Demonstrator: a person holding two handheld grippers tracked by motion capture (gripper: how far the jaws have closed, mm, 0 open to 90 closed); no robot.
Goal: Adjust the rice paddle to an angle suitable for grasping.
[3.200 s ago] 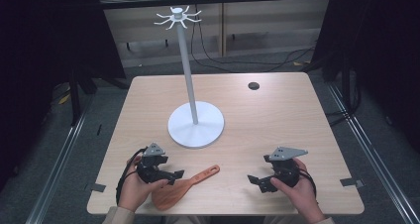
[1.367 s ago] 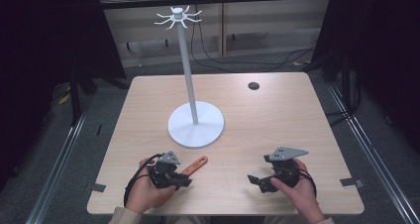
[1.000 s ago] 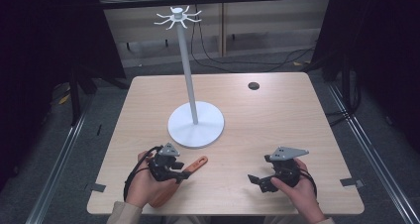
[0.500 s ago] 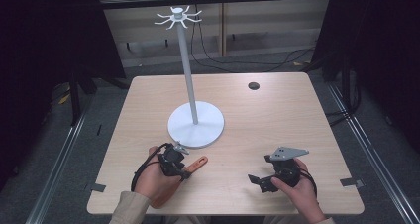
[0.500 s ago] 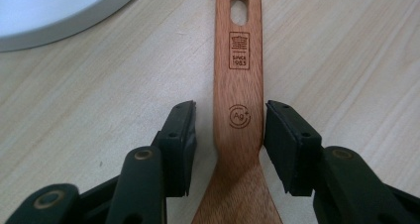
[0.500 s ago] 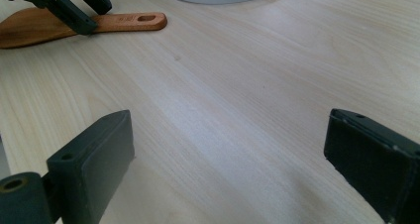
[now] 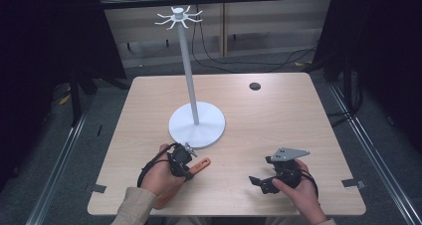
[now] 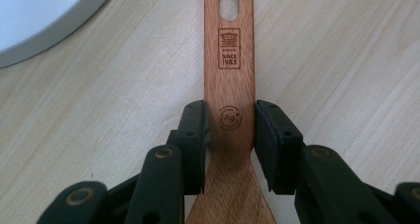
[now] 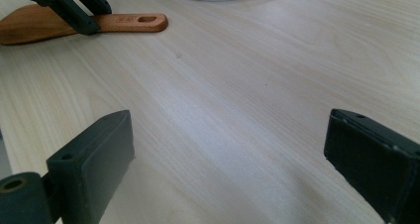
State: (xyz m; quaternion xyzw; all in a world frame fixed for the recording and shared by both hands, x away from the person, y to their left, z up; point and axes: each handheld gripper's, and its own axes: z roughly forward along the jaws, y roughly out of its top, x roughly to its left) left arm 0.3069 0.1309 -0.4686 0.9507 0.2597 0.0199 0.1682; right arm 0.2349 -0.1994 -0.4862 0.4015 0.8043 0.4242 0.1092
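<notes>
A wooden spatula (image 7: 201,164) lies flat on the table near the front, its handle end with a hanging hole pointing right toward the white stand's base (image 7: 197,125). My left gripper (image 7: 185,166) reaches over the spatula, and the hand covers the blade. In the left gripper view the spatula (image 8: 229,75) runs between the jaws, which have just been closing; both pads (image 8: 195,135) touch the handle's sides. My right gripper (image 7: 259,181) rests at the front right, held by a hand. Its jaws stand wide open over bare wood (image 9: 230,154).
The stand has a tall white pole topped by a ring of hooks (image 7: 178,17). A small dark round cap (image 7: 255,86) sits in the table near the far right. Tape marks (image 7: 350,182) lie at the front corners. Dark floor and rails flank the table.
The left hand slid right and forward along the spatula, hiding its blade, and stands at the handle. The right hand kept still.
</notes>
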